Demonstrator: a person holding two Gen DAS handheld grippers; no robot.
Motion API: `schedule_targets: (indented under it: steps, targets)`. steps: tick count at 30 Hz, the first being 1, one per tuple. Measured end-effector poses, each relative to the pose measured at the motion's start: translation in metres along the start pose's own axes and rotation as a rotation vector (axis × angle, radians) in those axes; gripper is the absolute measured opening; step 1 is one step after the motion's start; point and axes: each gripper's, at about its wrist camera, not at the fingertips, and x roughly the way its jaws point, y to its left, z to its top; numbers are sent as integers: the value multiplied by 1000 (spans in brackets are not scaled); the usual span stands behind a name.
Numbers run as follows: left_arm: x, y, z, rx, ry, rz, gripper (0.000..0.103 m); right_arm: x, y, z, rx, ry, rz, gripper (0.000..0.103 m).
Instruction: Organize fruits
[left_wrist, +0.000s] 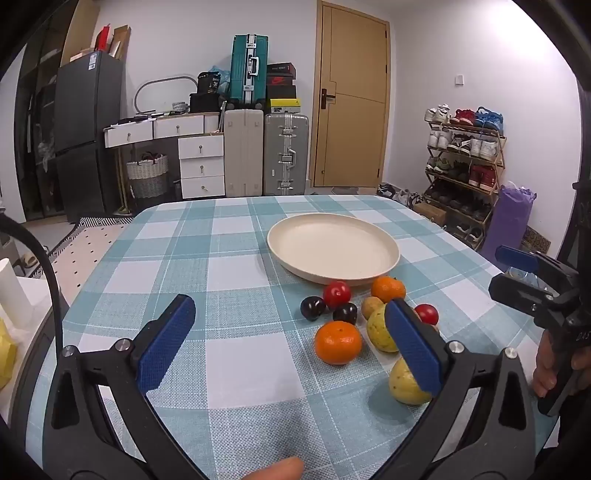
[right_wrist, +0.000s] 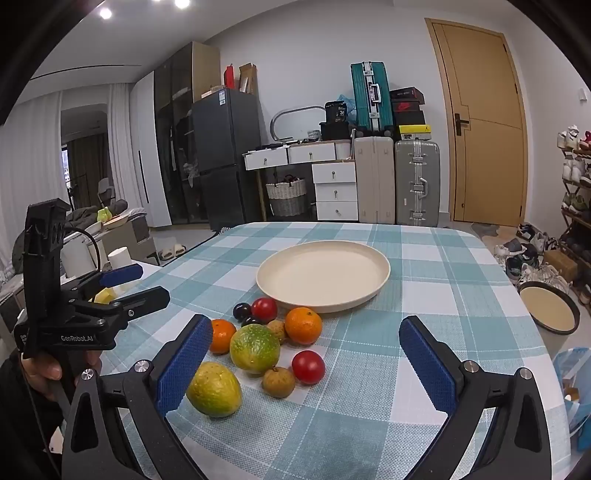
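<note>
i am holding my left gripper (left_wrist: 291, 332) and right gripper (right_wrist: 306, 354) spread and empty above the checked tablecloth (right_wrist: 424, 266), every fruit (right_wrist: 255, 347) lying clustered just ahead, the cream plate (right_wrist: 323, 273) beyond waiting bare, sorting seemingly unstarted.

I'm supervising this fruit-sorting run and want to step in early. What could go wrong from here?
1. The fruits lie bunched together, so closing on the green-yellow fruit may nudge the brown fruit or red fruit and set them rolling.
2. The empty plate has a low rim; a dropped round fruit might roll out.
3. The open left gripper and right gripper are close together and may collide.
</note>
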Motion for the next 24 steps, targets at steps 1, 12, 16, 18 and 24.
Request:
schedule_targets:
  steps: [1,12,16,18,24]
  targets:
    - [1,-1,0,1,2,-5,102,0,0,0,-2,-1,2,103]
    - [5,5,0,-12,0,0,102,3,-3,3,-6,-10,4,103]
    - [-1,1,0,-5,-3,-2,102,-1,-2,0,5,-11,6,103]
    - [-1,1,0,-4,-4,-7,102,0,-2,0,5,-12,5,103]
    - [-1,1,0,-3,-2,-9,102,-1,-2,-1,3,-12,2,103]
